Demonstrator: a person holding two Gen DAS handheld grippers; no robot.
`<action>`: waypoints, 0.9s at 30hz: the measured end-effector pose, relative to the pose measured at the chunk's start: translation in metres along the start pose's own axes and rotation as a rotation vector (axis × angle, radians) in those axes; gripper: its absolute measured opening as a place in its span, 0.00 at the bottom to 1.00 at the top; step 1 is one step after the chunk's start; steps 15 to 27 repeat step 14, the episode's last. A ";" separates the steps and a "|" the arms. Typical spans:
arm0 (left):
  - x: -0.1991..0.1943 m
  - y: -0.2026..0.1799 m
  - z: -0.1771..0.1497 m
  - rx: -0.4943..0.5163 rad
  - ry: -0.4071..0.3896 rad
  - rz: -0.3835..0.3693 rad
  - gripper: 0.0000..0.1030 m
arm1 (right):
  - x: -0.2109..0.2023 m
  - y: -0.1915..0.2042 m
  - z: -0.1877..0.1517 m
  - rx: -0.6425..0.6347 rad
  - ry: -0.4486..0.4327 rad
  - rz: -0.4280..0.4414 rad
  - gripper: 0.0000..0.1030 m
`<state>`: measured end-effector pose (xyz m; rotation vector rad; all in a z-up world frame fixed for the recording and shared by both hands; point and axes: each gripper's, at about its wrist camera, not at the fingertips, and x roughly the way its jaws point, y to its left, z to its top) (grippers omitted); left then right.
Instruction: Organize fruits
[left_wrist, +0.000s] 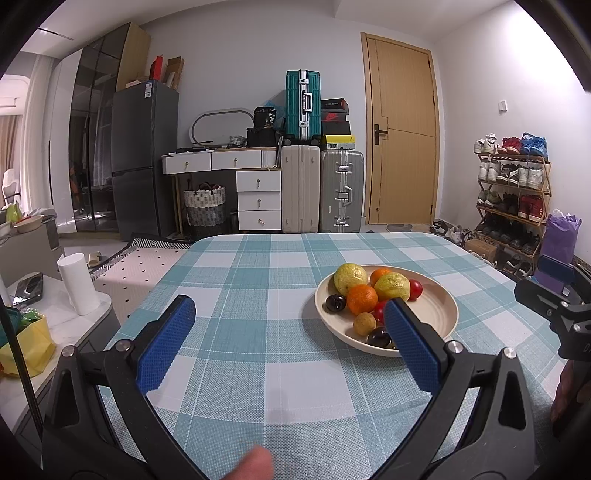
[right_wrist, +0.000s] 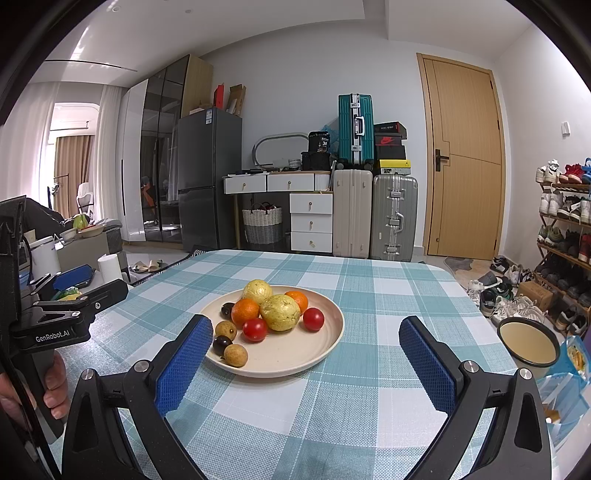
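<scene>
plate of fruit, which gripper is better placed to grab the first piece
Probably the right gripper: it is open and the plate lies nearly centred between its fingers, with the longan at the near edge. The left gripper, also open, has the plate off to its right side.

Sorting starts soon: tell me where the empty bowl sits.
In the right wrist view, the empty bowl sits at the table's right edge, right of the plate of fruit, beside blue packets.

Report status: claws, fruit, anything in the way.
Left claw open, empty. Right claw open, empty, short of the plate. Fruit all on the plate, untouched. Small bowl at the table's right edge; path clear.
</scene>
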<state>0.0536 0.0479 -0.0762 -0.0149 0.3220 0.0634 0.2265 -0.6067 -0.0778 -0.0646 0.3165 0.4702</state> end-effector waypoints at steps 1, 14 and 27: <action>0.000 0.000 0.000 0.000 0.000 0.001 0.99 | 0.000 0.000 0.000 0.000 0.000 0.000 1.00; -0.001 0.000 0.000 -0.004 0.002 0.012 0.99 | 0.000 0.000 0.000 0.000 0.000 0.000 1.00; -0.001 0.000 0.000 -0.004 0.002 0.012 0.99 | 0.000 0.000 0.000 0.000 0.000 0.000 1.00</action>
